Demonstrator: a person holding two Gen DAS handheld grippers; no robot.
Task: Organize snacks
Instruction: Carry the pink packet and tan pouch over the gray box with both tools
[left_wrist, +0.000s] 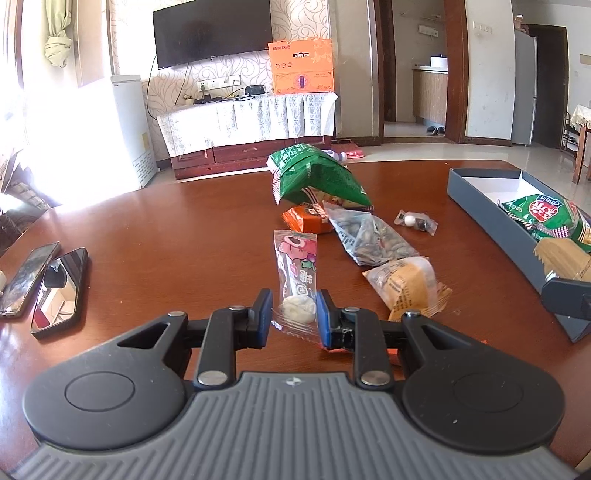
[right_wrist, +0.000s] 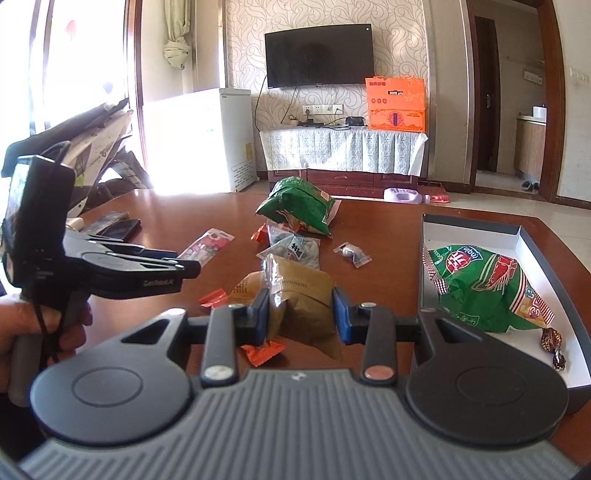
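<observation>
While left claw (left_wrist: 294, 314) clamps pink wafer stick (left_wrist: 295, 273) and right claw (right_wrist: 300, 314) clamps tan packet (right_wrist: 299, 295), lift clear, then lower gently into grey box (right_wrist: 476, 225) at bench's right edge.

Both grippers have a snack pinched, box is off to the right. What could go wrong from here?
1. The left gripper pinches only the near end of the long pink snack stick; it may swing or slip out on the lift.
2. The right gripper squeezes a soft brown packet, which could crush or slide.
3. The box already holds a bulky green bag and wrapped candies, so free space is limited.
</observation>
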